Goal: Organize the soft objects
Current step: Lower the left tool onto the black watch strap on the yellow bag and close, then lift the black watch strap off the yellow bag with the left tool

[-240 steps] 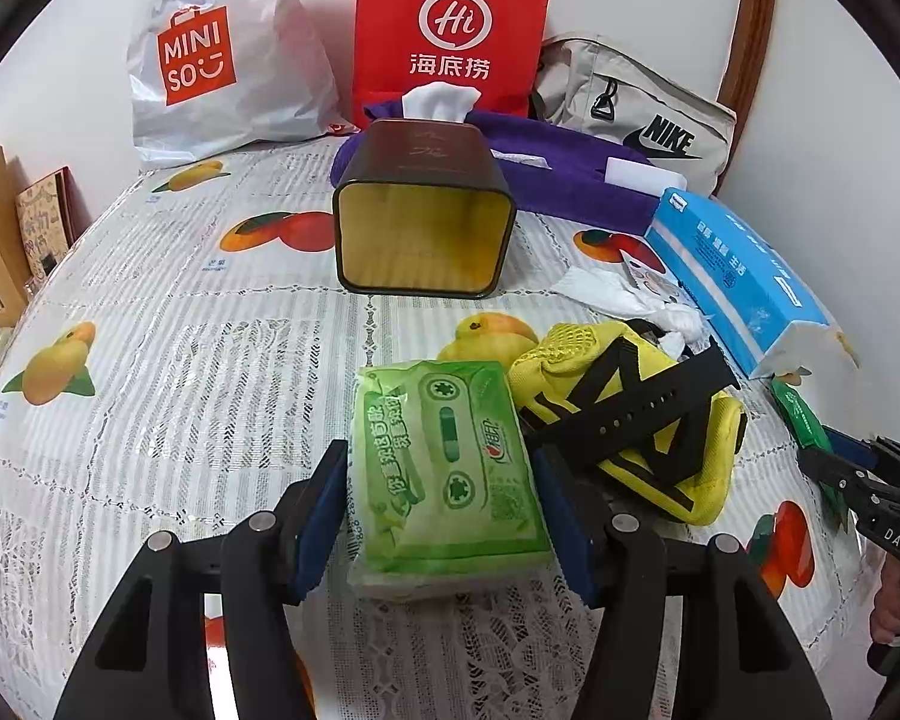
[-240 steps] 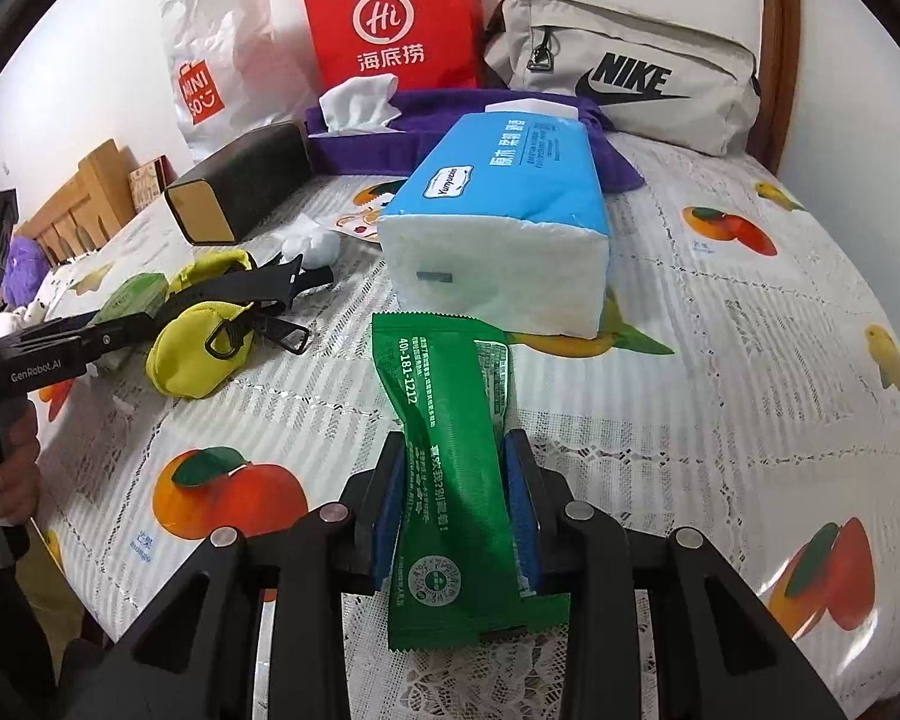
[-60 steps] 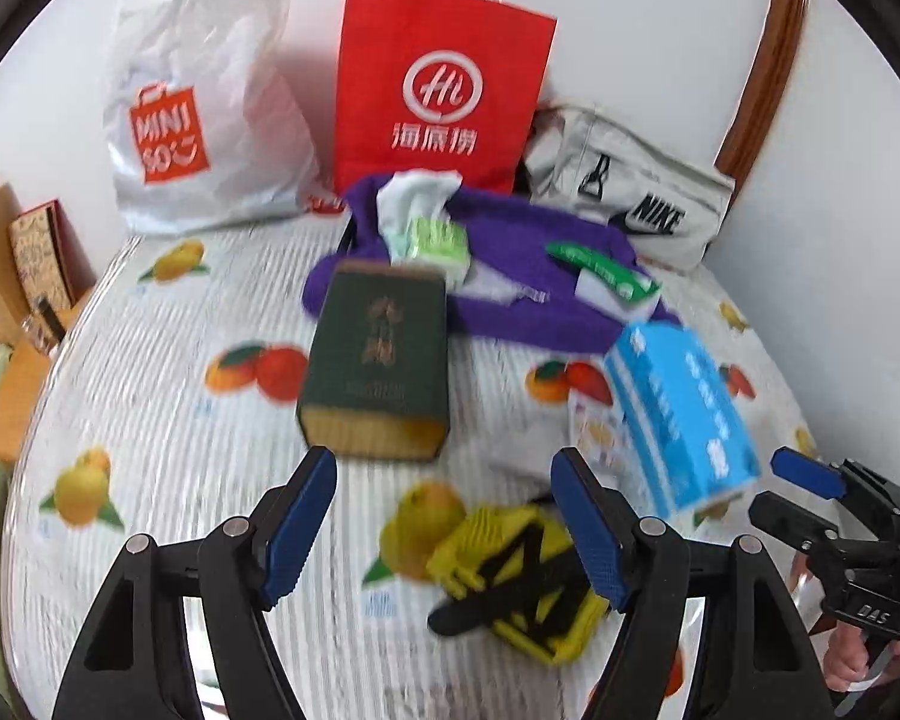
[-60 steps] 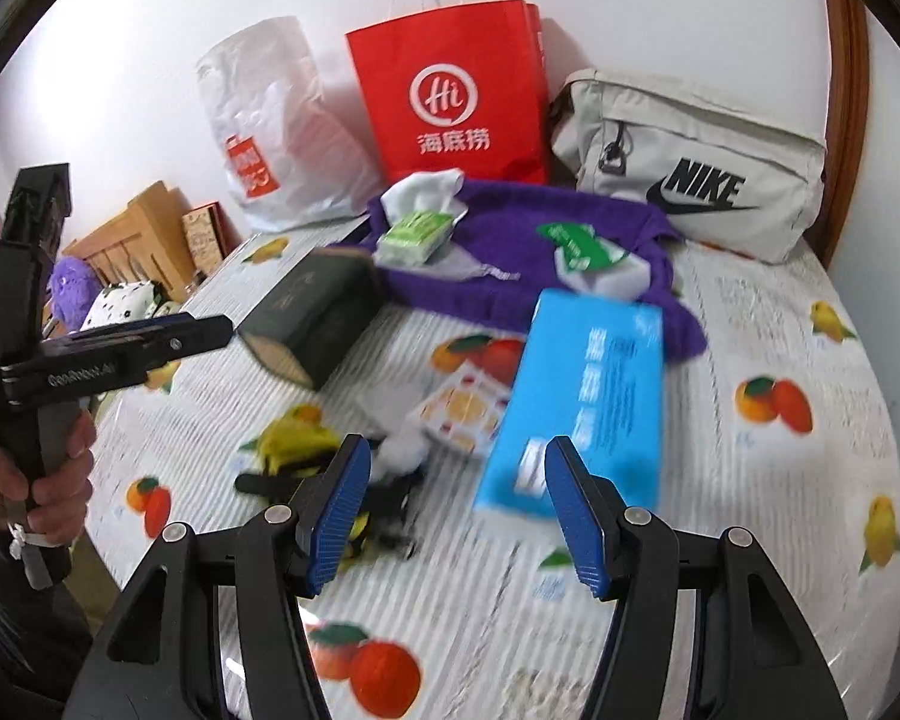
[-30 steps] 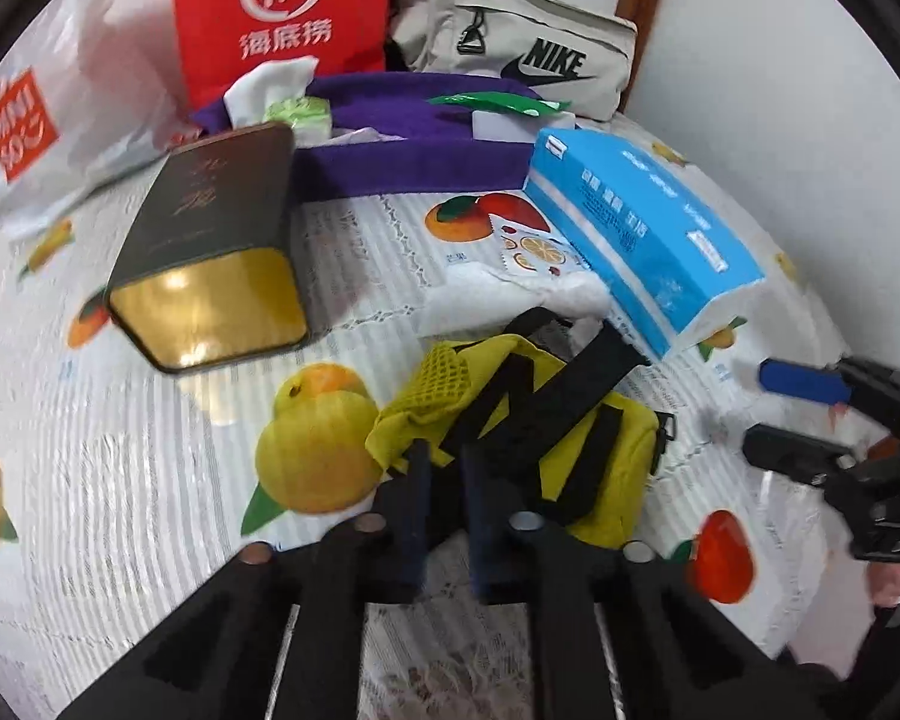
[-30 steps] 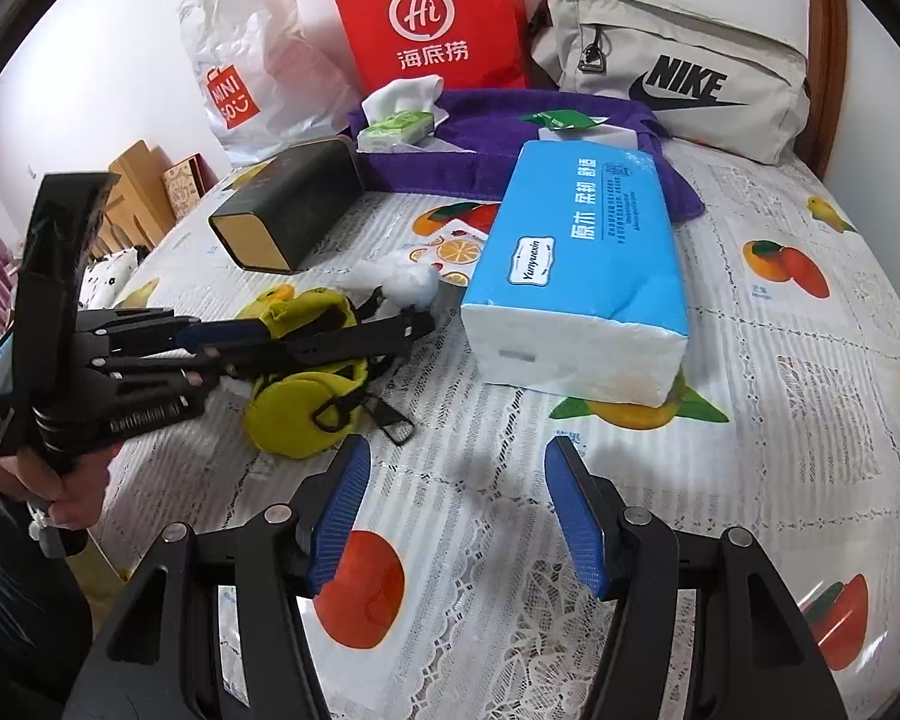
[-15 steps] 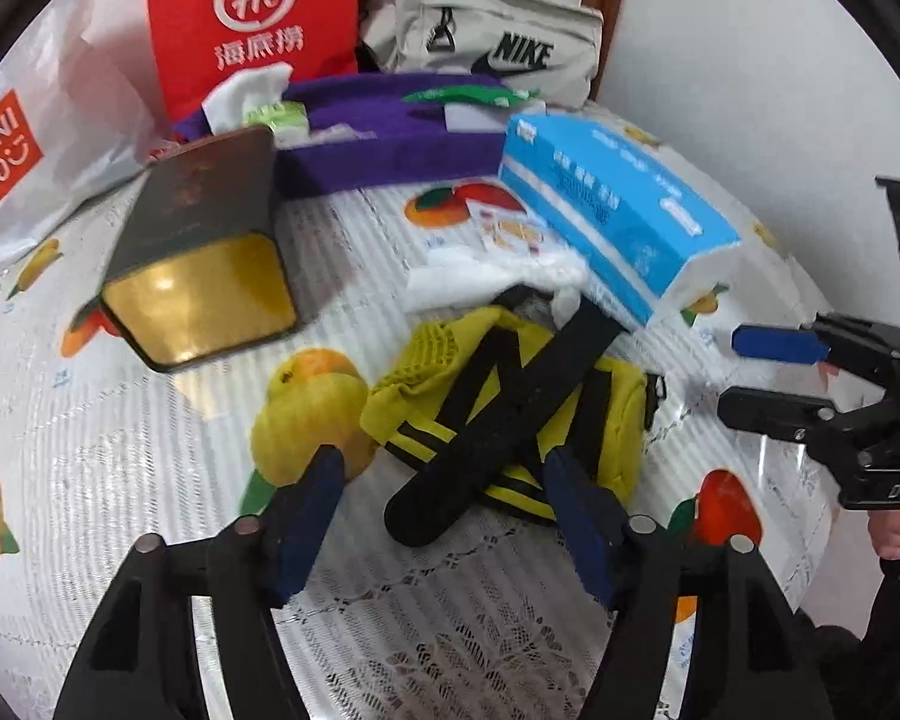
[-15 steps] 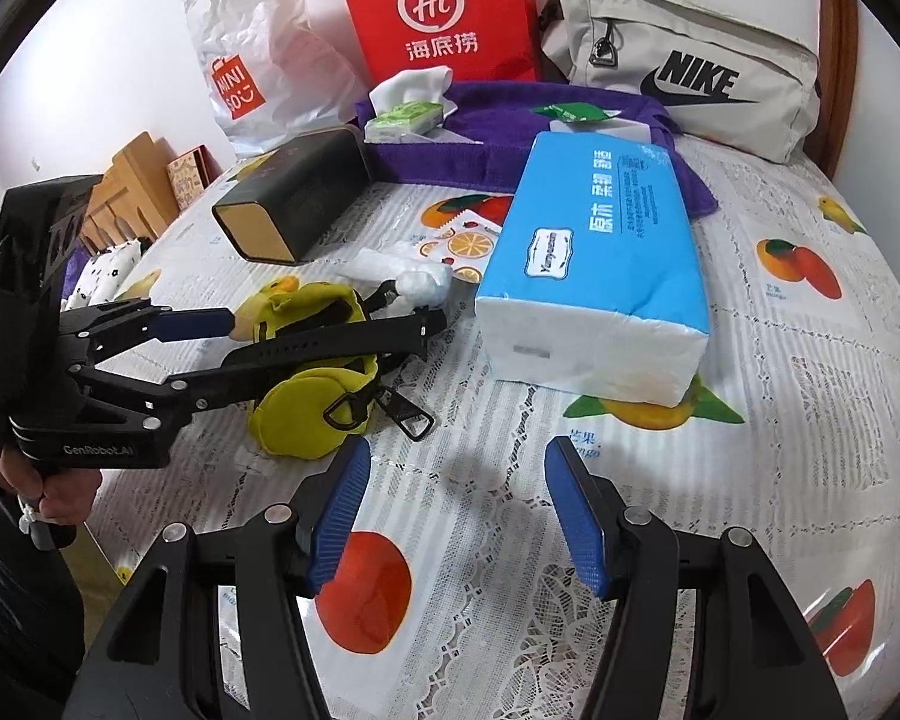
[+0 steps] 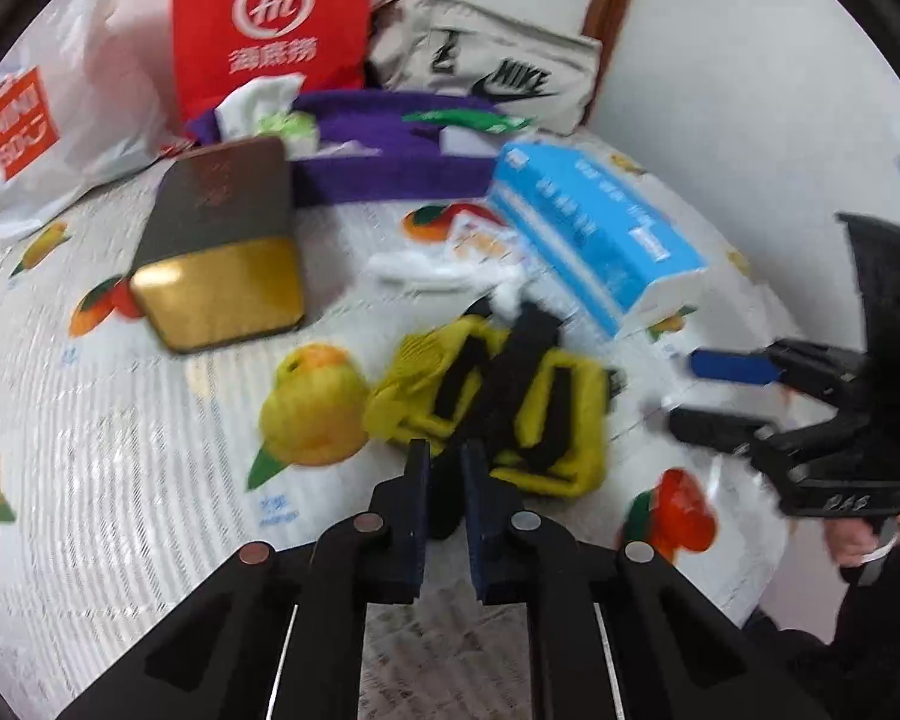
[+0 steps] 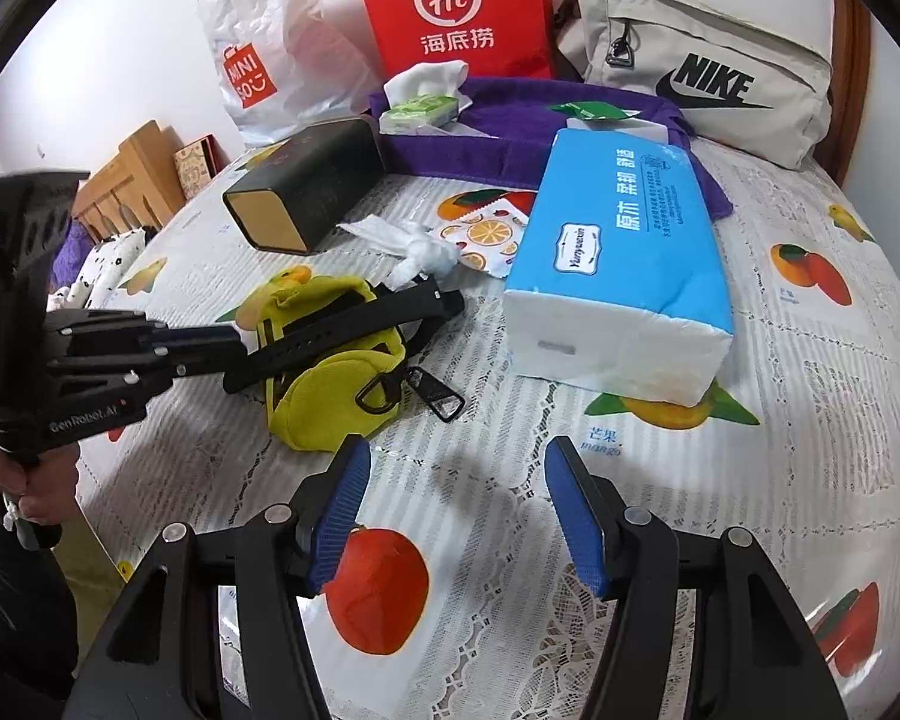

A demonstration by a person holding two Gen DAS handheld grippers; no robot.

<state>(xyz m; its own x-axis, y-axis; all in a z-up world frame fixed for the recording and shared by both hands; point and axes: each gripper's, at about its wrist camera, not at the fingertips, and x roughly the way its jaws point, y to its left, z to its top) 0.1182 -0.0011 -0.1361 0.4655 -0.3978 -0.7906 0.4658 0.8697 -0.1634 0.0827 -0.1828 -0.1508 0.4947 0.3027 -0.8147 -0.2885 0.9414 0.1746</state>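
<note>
On the tabletop (image 10: 810, 360), the left claw (image 9: 445, 456) is closing on the yellow pouch's (image 9: 570, 420) black strap (image 9: 513, 378). Nearby, the right claw (image 10: 456, 474) hangs open, empty.

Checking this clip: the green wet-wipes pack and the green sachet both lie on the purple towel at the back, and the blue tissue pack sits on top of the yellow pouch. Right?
Not quite. The green wet-wipes pack and green sachet do lie on the purple towel, but the blue tissue pack rests on the tablecloth beside the yellow pouch, apart from it. The right wrist view shows this.
</note>
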